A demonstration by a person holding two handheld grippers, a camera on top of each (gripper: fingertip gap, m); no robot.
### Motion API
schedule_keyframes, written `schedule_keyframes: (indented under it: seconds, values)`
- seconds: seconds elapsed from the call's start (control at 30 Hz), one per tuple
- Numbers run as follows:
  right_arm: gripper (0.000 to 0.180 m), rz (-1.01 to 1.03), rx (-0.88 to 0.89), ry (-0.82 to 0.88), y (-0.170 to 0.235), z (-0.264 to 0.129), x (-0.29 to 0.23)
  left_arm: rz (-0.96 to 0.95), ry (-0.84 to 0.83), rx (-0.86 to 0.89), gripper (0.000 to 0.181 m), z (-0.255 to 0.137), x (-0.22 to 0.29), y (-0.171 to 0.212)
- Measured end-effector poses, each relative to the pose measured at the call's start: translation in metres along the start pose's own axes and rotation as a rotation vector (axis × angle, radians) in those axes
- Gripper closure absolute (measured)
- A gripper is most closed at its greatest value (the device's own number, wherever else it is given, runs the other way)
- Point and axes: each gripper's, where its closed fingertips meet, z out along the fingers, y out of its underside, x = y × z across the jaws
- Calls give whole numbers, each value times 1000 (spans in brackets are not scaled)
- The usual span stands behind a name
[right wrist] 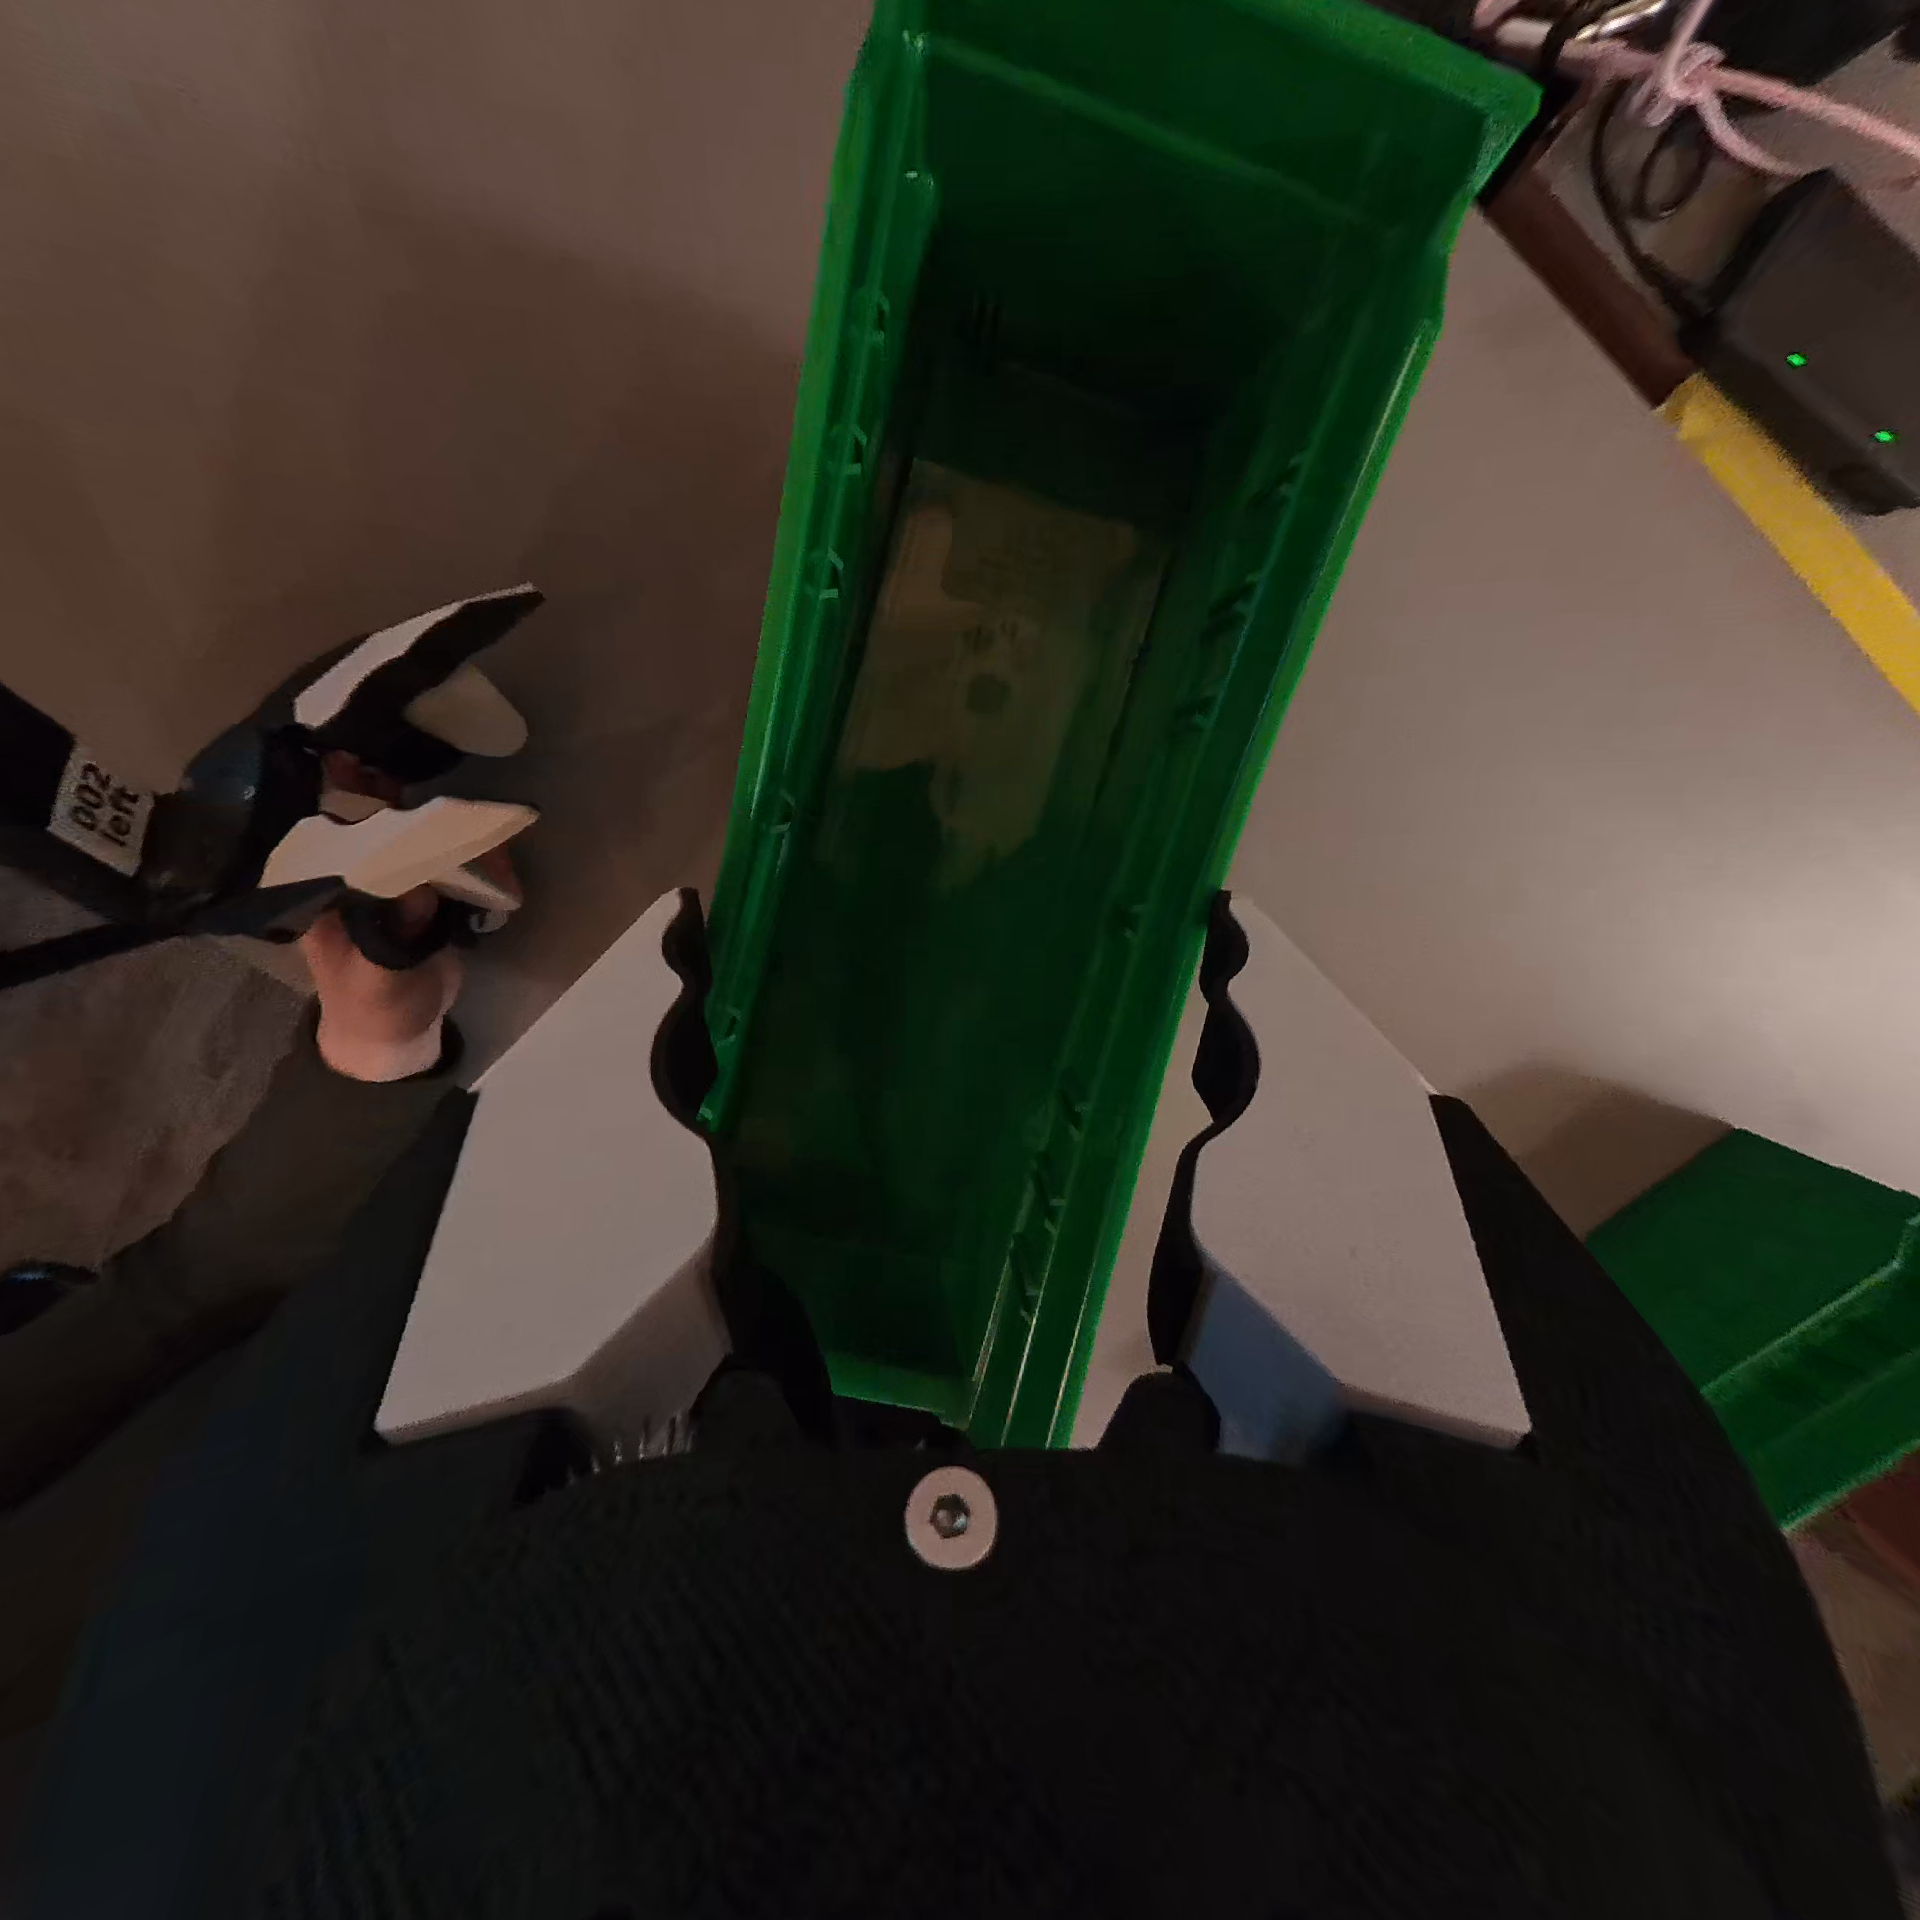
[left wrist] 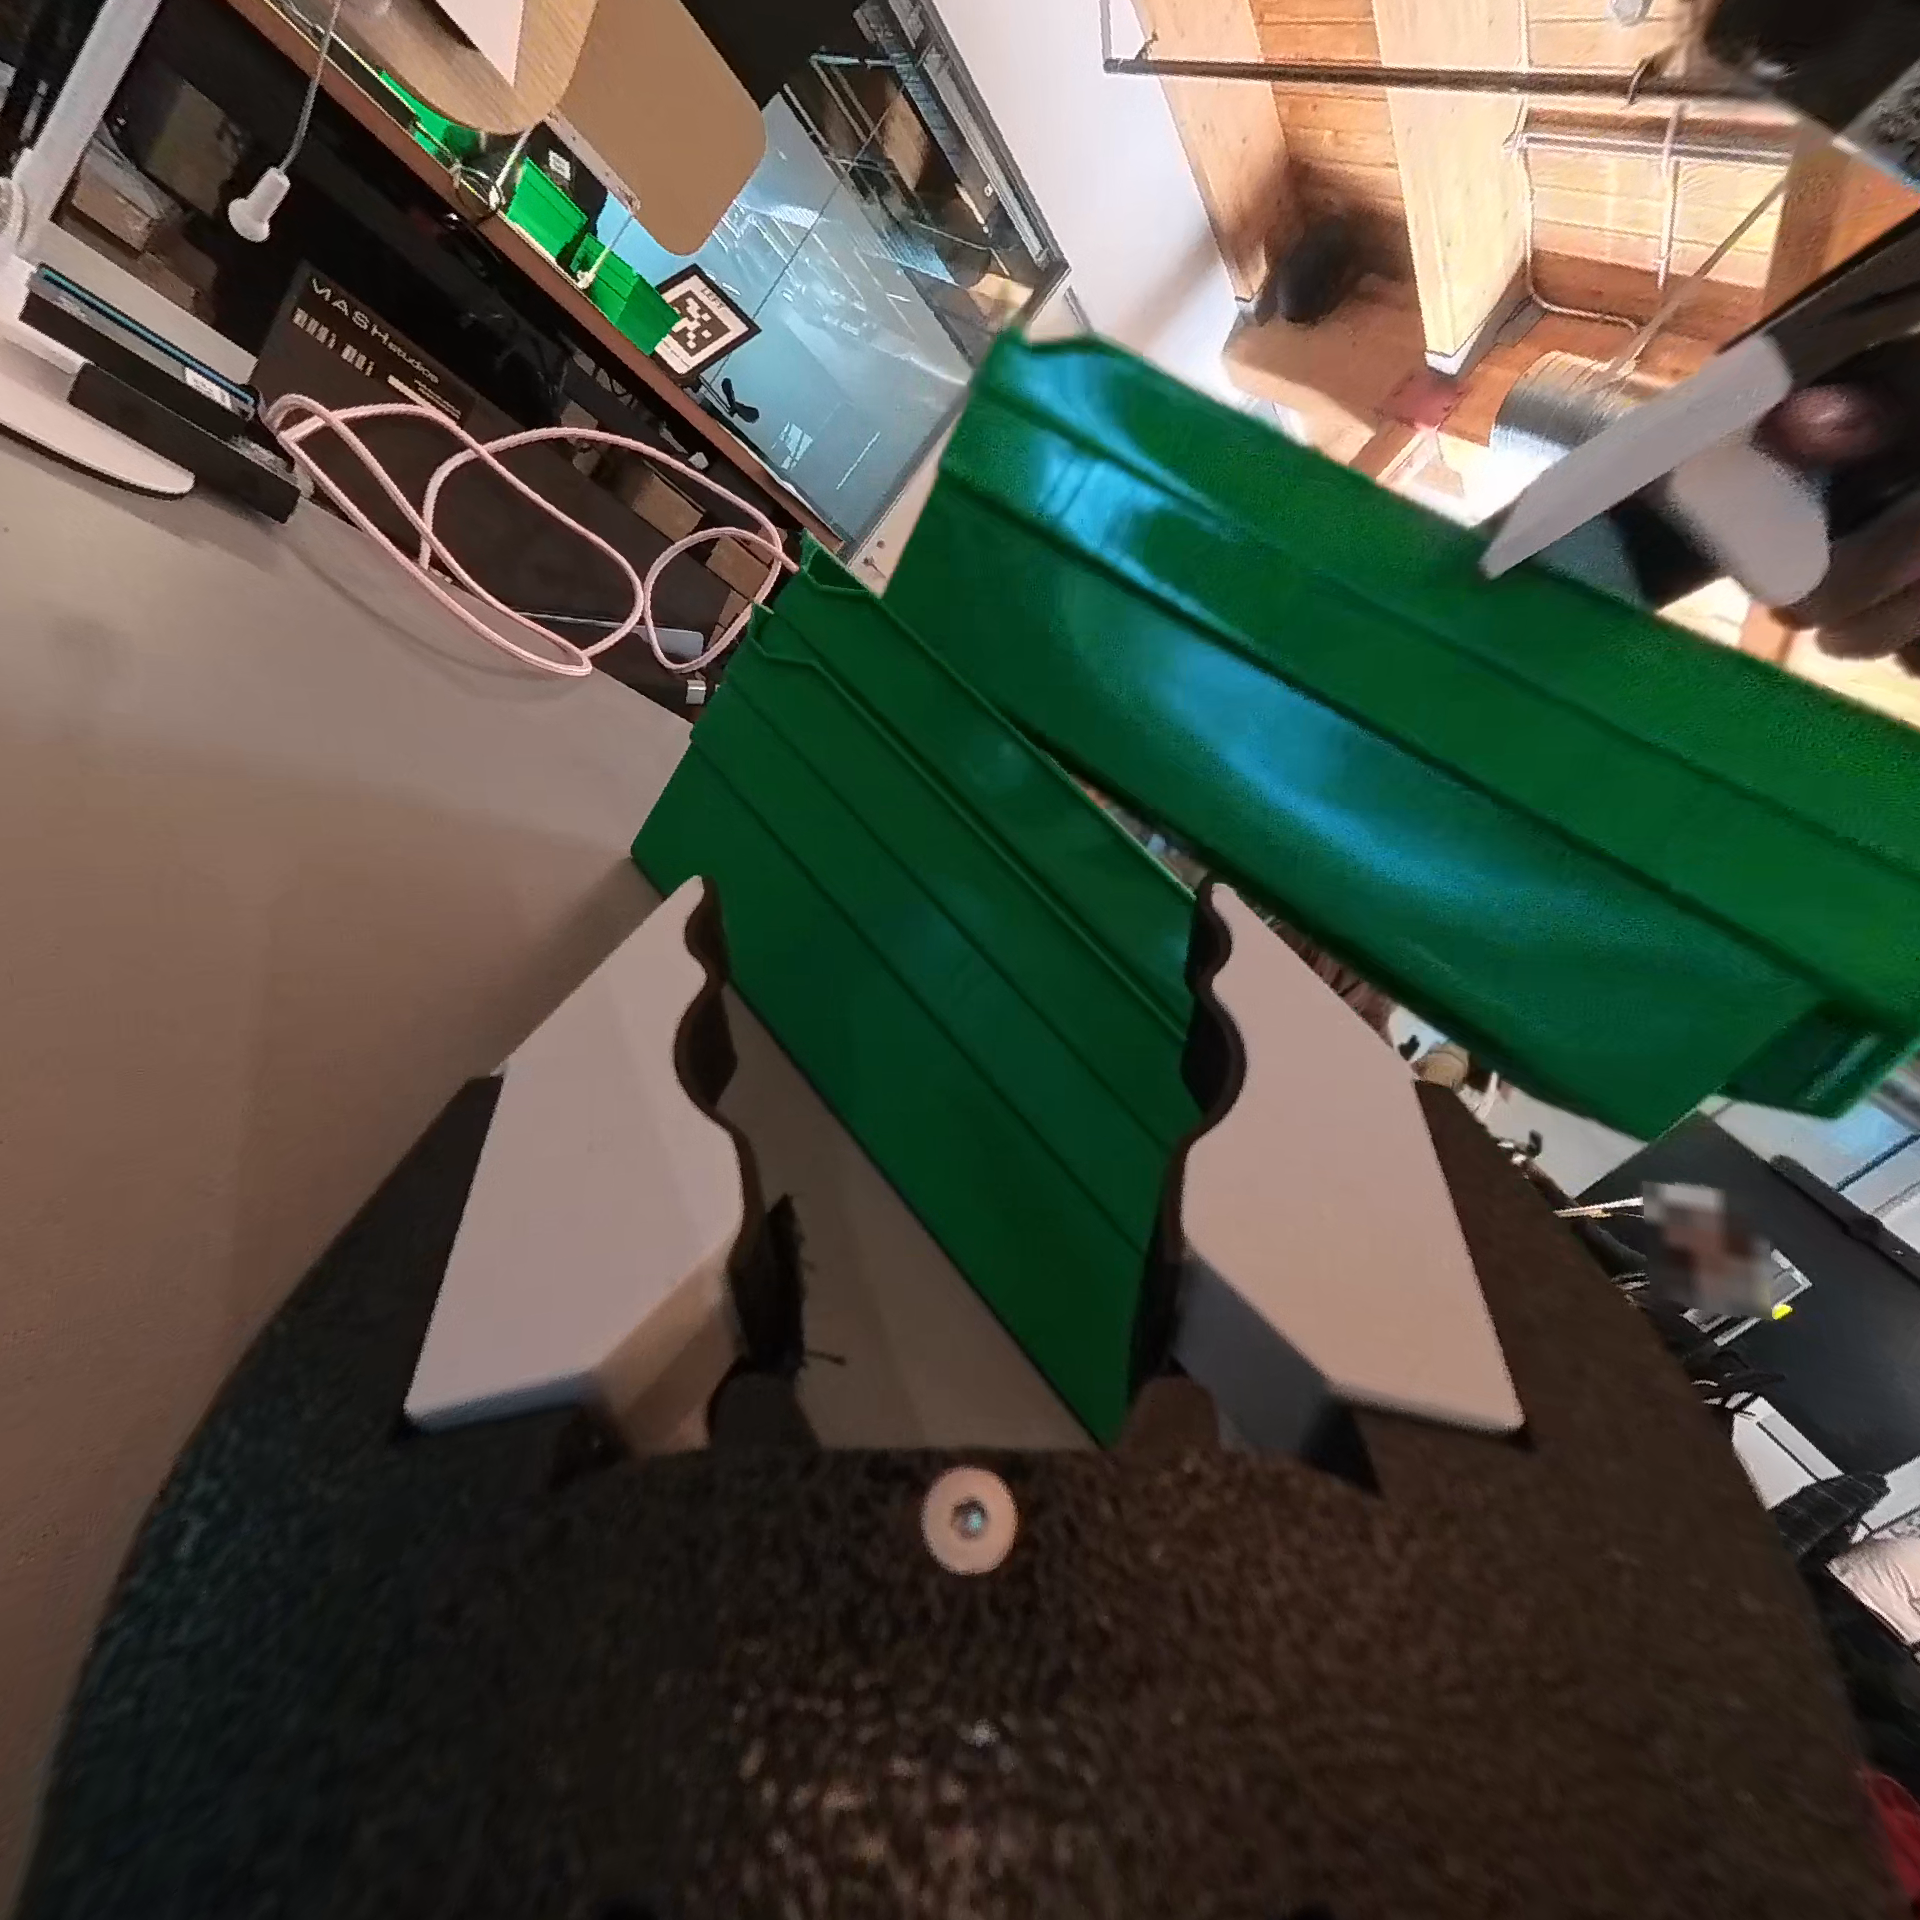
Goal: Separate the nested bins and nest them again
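My right gripper [right wrist: 951, 914] is shut on a long green bin [right wrist: 987, 727], one finger on each side wall near its end. It holds the bin in the air, open side towards the camera. In the left wrist view this bin [left wrist: 1403, 748] hangs at the upper right with a white finger [left wrist: 1621, 468] of the right gripper on its rim. A stack of nested green bins [left wrist: 935, 987] lies tilted on the grey table [left wrist: 260, 831], beyond my left gripper [left wrist: 956, 904]. The stack also shows in the right wrist view [right wrist: 1766, 1330]. There the left gripper [right wrist: 499, 774] is open and empty.
A pink cable [left wrist: 520, 520] loops at the table's far edge beside a white stand base [left wrist: 83, 436]. Shelves behind hold more green bins [left wrist: 540, 197]. Black boxes with green lights [right wrist: 1818, 343] and a yellow strip [right wrist: 1787, 530] lie past the table's edge. A hand [right wrist: 384, 1018] holds the left gripper.
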Motion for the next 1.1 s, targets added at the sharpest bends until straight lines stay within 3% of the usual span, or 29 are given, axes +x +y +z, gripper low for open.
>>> schedule_keyframes:
  seconds: [0.17, 0.33, 0.5, 0.73, 0.93, 1.1]
  values:
    - [84, 53, 72, 34, 14, -43, 37, -4, 1, 0, 94, 0, 0, 0]
    - [84, 190, 114, 77, 56, -61, 103, -4, -1, 0, 93, 0, -1, 0]
    - [84, 334, 70, 136, 120, -33, 168, 15, -9, 18, 85, 0, 0, -2]
    - [82, 451, 9, 85, 191, 39, 219, 11, -13, 21, 84, 0, -1, -3]
    - [82, 495, -4, 107, 222, 81, 244, 10, -15, 11, 84, 1, -2, -1]
    - [80, 445, -44, 145, 231, 86, 249, 7, -16, 5, 85, 1, -2, 0]
